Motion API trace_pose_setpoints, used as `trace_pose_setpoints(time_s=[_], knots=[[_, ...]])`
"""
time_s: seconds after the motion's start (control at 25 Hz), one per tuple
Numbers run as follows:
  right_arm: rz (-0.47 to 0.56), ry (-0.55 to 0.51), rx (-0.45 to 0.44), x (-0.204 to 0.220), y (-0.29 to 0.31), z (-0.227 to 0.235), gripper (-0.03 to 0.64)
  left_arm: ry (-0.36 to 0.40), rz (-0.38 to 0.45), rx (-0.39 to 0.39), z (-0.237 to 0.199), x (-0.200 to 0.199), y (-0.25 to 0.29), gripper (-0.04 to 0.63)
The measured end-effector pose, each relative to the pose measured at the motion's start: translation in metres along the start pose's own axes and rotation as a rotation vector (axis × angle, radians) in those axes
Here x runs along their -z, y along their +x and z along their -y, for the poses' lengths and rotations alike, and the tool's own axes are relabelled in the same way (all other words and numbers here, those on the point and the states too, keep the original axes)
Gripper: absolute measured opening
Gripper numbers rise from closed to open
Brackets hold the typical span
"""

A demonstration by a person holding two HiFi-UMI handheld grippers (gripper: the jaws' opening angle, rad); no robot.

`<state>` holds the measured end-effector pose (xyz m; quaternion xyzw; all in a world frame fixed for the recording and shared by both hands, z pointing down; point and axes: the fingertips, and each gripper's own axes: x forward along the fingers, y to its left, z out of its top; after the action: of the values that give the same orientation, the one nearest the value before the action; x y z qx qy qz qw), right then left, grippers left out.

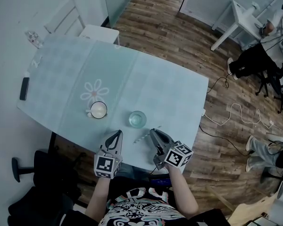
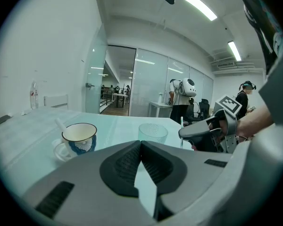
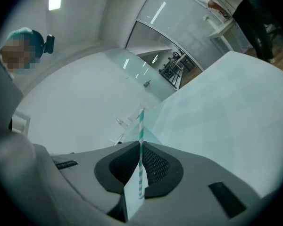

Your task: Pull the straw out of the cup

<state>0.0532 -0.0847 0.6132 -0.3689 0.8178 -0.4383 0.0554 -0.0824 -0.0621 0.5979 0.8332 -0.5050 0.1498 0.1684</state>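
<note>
- Head view: the straw is already out of the cup. It is pinched at the tips of the right tool and lies slantwise just above the tabletop, with its longer free end reaching toward the left tool. The cup stands just ahead of both tools and between them, apart from the straw, and looks empty. A mug stands ahead of the left tool.
- Left gripper view: this tool's jaws meet with nothing between them. The cup is straight ahead and slightly right, and the right tool is off to its right.
- Right gripper view: the jaws are clamped on the striped straw, which runs along the seam and sticks out past the tips. I judge that only setting it down remains, and the right tool holds it for that.
</note>
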Motion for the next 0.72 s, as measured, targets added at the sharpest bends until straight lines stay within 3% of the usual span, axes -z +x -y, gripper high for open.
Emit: trace_pose_setpoints(time_s=[0.72], knots=[[-0.038,0.233,0.198,0.025,-0.001,0.058,0.054,-0.024,-0.003,0.019,0.003,0.004,0.001,0.008]])
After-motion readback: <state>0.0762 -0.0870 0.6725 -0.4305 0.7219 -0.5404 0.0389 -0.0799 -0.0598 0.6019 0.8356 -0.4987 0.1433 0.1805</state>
